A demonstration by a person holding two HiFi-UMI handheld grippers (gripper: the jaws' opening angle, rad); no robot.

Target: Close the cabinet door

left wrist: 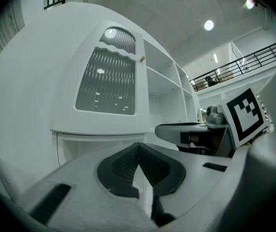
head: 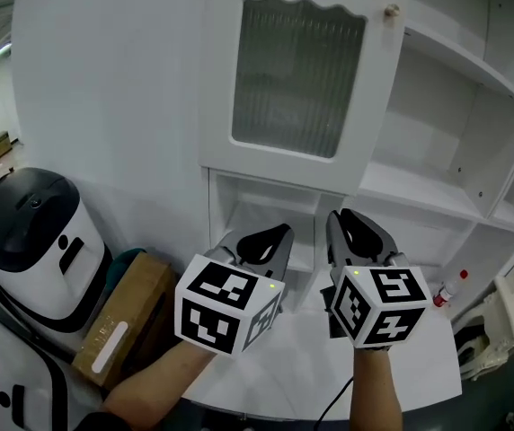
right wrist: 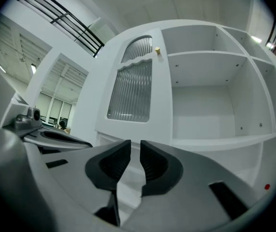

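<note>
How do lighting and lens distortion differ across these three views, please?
Head view: even light, cabinet door sharp, edges mildly bowed. Left gripper view: heavy fisheye, dark corners, lamp glints on the door's ribbed glass. Right gripper view: fisheye curves the shelves.

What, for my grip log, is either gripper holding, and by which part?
Nothing: left gripper shut empty, right gripper slightly open, empty; neither touches the cabinet door.

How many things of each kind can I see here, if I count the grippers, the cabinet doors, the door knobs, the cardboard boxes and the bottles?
Grippers: 2, the left gripper and the right gripper
Cabinet door: 1
Door knob: 1
Cardboard box: 1
Bottle: 1
Total: 6
</note>
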